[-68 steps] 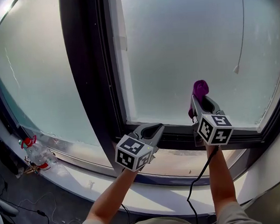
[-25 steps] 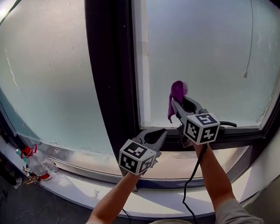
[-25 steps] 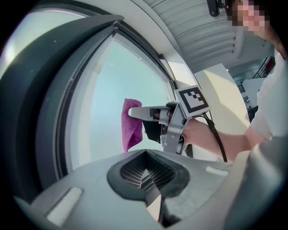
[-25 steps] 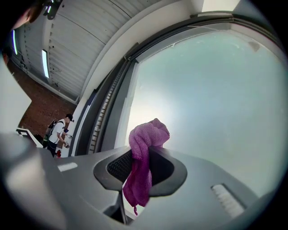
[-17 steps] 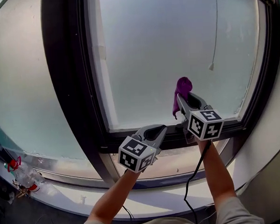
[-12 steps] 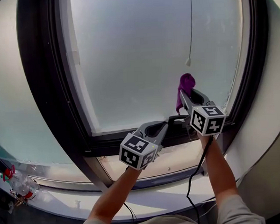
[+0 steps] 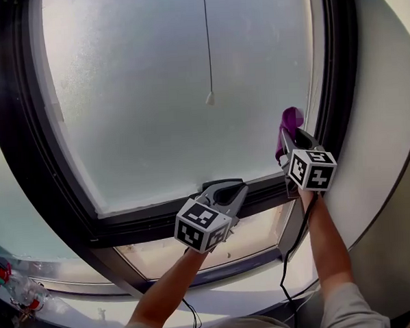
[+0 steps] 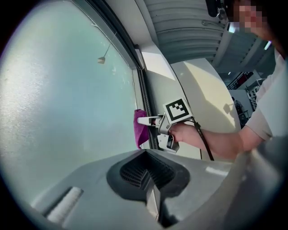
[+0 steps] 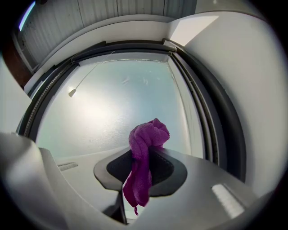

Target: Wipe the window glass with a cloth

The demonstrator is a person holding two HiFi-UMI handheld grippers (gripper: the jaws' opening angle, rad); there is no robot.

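A purple cloth (image 7: 288, 124) is bunched in my right gripper (image 7: 292, 138), whose jaws are shut on it. It sits at the lower right corner of the frosted window glass (image 7: 174, 93), close to the dark frame; I cannot tell if it touches the pane. In the right gripper view the purple cloth (image 9: 146, 157) sticks up and hangs down between the jaws. My left gripper (image 7: 223, 190) is shut and empty, by the bottom frame rail. The left gripper view shows the purple cloth (image 8: 140, 128) and the right gripper (image 8: 145, 121) against the glass edge.
A thin blind cord with a small weight (image 7: 209, 97) hangs before the pane. The dark window frame (image 7: 330, 64) borders a pale wall (image 7: 387, 109) on the right. A sill (image 7: 223, 241) runs below. A plastic bottle (image 7: 13, 293) lies at the lower left.
The view has swung right along the window. My right gripper with the cloth moved from the pane's lower left to its lower right corner. My left gripper stayed low by the frame.
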